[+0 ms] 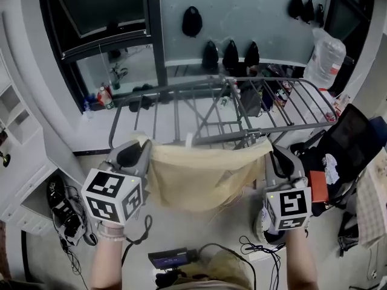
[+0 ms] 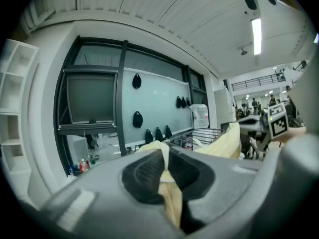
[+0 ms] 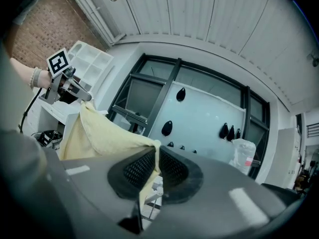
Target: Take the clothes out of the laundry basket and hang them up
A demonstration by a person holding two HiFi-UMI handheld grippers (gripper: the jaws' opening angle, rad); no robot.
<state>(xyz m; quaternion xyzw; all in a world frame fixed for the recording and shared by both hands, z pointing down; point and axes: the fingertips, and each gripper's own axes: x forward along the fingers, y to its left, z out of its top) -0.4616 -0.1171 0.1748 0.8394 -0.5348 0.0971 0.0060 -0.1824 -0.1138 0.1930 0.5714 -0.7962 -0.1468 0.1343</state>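
Head view: the yellow cloth (image 1: 199, 180) hangs spread at centre. The left gripper (image 1: 136, 152) pinches one top corner at 9 o'clock and the right gripper (image 1: 280, 160) the other at 3 o'clock, probably to keep it flat for draping over the drying rack (image 1: 260, 78) at 12 o'clock.

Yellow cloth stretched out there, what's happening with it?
A person is holding a set of tongs in each hand. The left tongs are clamped on one top corner of a pale yellow cloth, and the right tongs are clamped on the other. The cloth hangs spread out between them. It is held up just in front of a grey drying rack and does not look draped over the bars yet.
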